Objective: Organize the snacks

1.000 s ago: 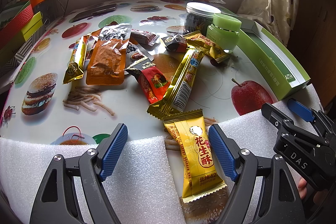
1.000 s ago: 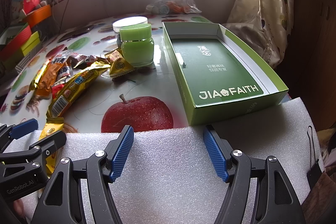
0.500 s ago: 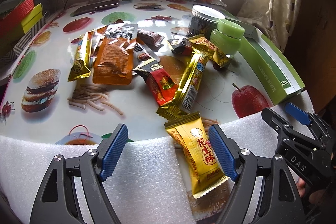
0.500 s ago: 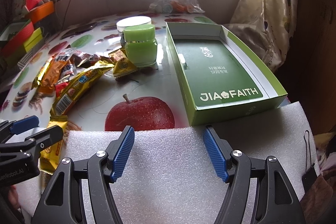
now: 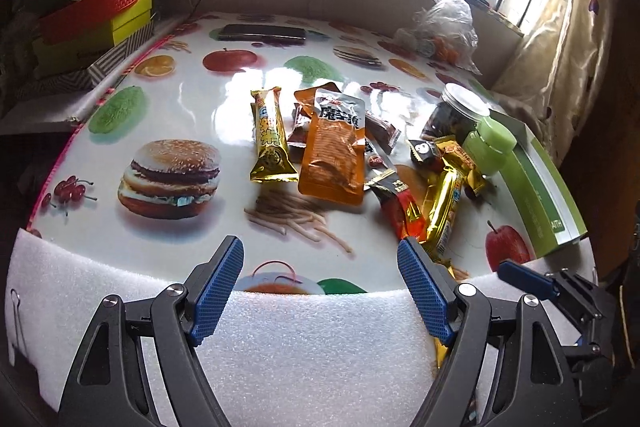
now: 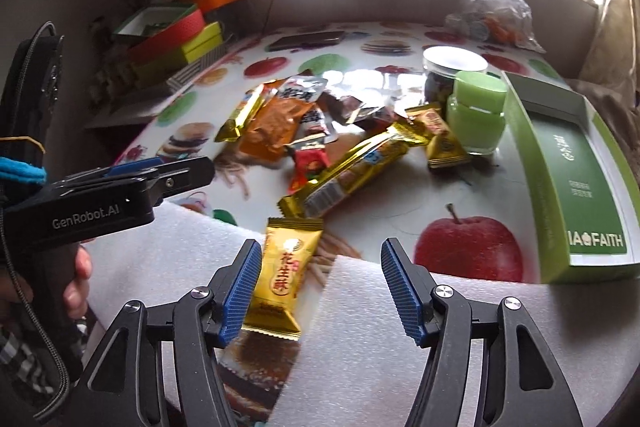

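A yellow peanut-candy pack (image 6: 285, 273) lies on the table's front edge, between two white foam sheets (image 6: 400, 311). My right gripper (image 6: 322, 289) straddles it with jaws closing; the left pad is at the pack's edge and the right pad stands well clear. My left gripper (image 5: 320, 291) is open over the foam (image 5: 316, 347) with nothing between its fingers; the right wrist view shows it at the left (image 6: 176, 175). Beyond lies the snack pile: an orange pouch (image 5: 334, 151), a gold bar (image 5: 270, 139), a red pack (image 5: 404, 211) and a long gold bar (image 6: 352, 171).
An open green box (image 6: 576, 163) lies at the right. Next to it stand a green jar (image 6: 476, 115) and a white-lidded clear jar (image 6: 452, 67). A plastic bag (image 5: 444, 23) sits at the back. Stacked boxes (image 5: 92, 19) line the left edge.
My right gripper swung left from the green box to over the yellow pack, its jaws narrower. My left gripper moved left off that pack and now sits over bare foam.
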Demonstrator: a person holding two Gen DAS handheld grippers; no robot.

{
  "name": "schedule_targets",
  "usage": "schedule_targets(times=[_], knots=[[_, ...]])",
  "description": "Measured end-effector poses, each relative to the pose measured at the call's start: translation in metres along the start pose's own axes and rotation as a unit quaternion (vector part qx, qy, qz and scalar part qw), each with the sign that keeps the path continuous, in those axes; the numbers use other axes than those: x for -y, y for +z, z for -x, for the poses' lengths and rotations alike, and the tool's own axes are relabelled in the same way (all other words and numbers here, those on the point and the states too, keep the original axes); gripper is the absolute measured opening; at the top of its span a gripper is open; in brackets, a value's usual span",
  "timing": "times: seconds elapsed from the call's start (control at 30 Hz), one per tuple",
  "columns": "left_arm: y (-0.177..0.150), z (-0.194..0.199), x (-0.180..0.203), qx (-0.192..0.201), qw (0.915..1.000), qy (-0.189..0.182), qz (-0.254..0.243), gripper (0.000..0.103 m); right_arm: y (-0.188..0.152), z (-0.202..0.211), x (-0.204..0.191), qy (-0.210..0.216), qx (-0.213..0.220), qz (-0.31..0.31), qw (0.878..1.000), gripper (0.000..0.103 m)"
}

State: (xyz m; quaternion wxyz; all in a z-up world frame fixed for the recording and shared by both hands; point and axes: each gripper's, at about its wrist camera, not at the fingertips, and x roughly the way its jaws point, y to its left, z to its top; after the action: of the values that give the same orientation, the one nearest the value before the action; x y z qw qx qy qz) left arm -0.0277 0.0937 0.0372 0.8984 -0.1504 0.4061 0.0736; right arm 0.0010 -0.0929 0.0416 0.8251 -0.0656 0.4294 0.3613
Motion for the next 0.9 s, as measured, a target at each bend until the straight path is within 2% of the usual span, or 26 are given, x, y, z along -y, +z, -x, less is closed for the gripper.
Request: schedule_targets(times=[0.13, 0.23, 0.27, 0.3, 0.43, 0.57, 0.7, 0.83, 0.9], knots=[[-0.002, -0.001, 0.0, -0.01, 0.9999, -0.008, -0.002, 0.08, -0.002, -0.017, -0.005, 0.02, -0.034, -0.001, 0.999, 0.047], [-0.001, -0.004, 0.001, -0.017, 0.9998, -0.012, 0.002, 0.08, -0.002, -0.019, -0.006, 0.019, -0.037, 0.007, 0.999, 0.037], [-0.001, -0.005, 0.001, -0.019, 0.9997, -0.014, 0.003, 0.08, -0.003, -0.02, -0.006, 0.024, -0.04, 0.006, 0.999, 0.027], [0.0, -0.005, 0.002, -0.021, 0.9996, -0.018, 0.003, 0.08, -0.003, -0.02, -0.005, 0.03, -0.04, 0.005, 0.999, 0.024], [0.004, -0.006, 0.009, -0.021, 0.9994, -0.026, -0.004, 0.08, -0.003, -0.014, -0.002, 0.036, -0.026, 0.002, 0.999, 0.022], [0.012, -0.007, 0.017, -0.019, 0.9991, -0.034, -0.015, 0.08, 0.001, 0.001, 0.012, 0.036, 0.007, -0.023, 0.999, 0.022], [0.022, -0.013, 0.03, -0.019, 0.9984, -0.045, -0.029, 0.08, 0.004, 0.024, 0.035, 0.004, 0.047, -0.064, 0.997, 0.021], [0.026, -0.029, 0.054, -0.038, 0.9952, -0.069, -0.058, 0.08, 0.007, 0.045, 0.064, -0.028, 0.078, -0.107, 0.991, 0.021], [0.026, -0.039, 0.068, -0.05, 0.9934, -0.071, -0.075, 0.073, 0.008, 0.052, 0.077, -0.039, 0.086, -0.121, 0.988, 0.021]])
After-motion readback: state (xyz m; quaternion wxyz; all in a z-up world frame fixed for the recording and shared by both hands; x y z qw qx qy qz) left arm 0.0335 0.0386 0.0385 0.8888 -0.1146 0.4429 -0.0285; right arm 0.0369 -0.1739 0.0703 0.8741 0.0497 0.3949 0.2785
